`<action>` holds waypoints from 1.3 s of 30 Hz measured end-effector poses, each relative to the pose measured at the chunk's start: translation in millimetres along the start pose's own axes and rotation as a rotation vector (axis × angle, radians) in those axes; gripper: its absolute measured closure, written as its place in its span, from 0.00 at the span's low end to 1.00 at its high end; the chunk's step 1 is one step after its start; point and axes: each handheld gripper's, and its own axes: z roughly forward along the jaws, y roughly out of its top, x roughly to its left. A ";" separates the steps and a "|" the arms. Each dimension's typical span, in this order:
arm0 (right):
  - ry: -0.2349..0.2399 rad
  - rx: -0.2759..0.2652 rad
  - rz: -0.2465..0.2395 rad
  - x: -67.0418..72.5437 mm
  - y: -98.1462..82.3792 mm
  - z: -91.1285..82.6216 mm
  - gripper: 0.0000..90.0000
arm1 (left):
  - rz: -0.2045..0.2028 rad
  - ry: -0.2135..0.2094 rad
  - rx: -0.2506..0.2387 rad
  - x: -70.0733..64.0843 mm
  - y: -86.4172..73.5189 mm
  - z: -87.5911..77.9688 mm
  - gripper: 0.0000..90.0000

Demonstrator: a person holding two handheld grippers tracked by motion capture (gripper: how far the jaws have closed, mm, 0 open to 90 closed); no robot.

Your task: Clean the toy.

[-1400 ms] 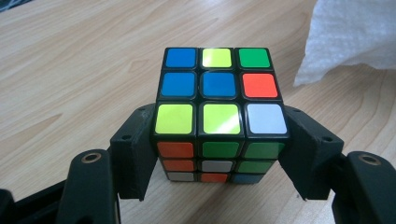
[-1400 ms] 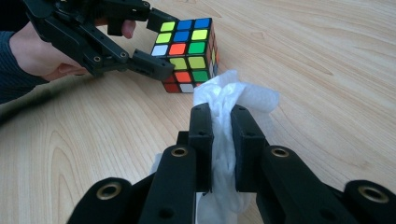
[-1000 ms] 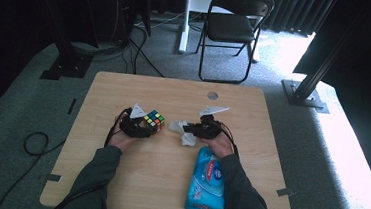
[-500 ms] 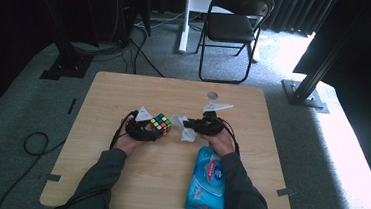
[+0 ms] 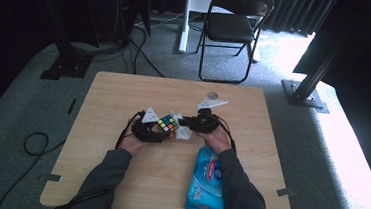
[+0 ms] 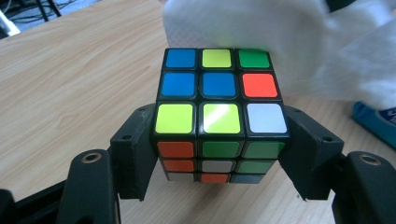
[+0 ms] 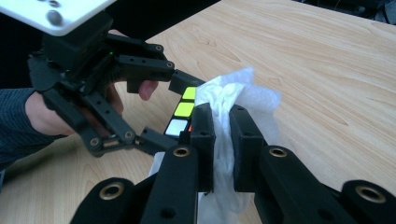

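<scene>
Your left gripper (image 5: 164, 129) clamps the puzzle cube (image 6: 219, 107): one jaw presses each side of it, low on its near half, so the cube's far half stands out past the fingertips. The cube is near the middle of the table (image 5: 124, 94). Your right gripper (image 7: 223, 122) has its jaws pinched nearly together on a white wipe (image 7: 233, 95), which bunches up beyond the fingertips and lies against the cube's far side. The blue wipe packet (image 5: 208, 182) lies on the table nearer to you than the cube.
</scene>
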 end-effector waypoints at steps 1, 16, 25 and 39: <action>0.001 0.000 -0.001 -0.2 0.2 0.3 0.91 | 0.003 -0.003 -0.002 -1.7 1.7 0.7 0.38; -0.002 0.010 0.002 -1.4 -0.3 1.4 0.92 | 0.018 -0.032 -0.012 -8.0 13.5 -0.2 0.38; 0.021 0.032 -0.013 2.5 -0.7 5.8 0.92 | 0.030 -0.027 0.003 -11.0 14.1 3.5 0.38; 0.118 0.048 -0.051 11.3 -0.7 11.1 0.92 | 0.036 -0.023 0.008 -13.3 13.6 7.0 0.38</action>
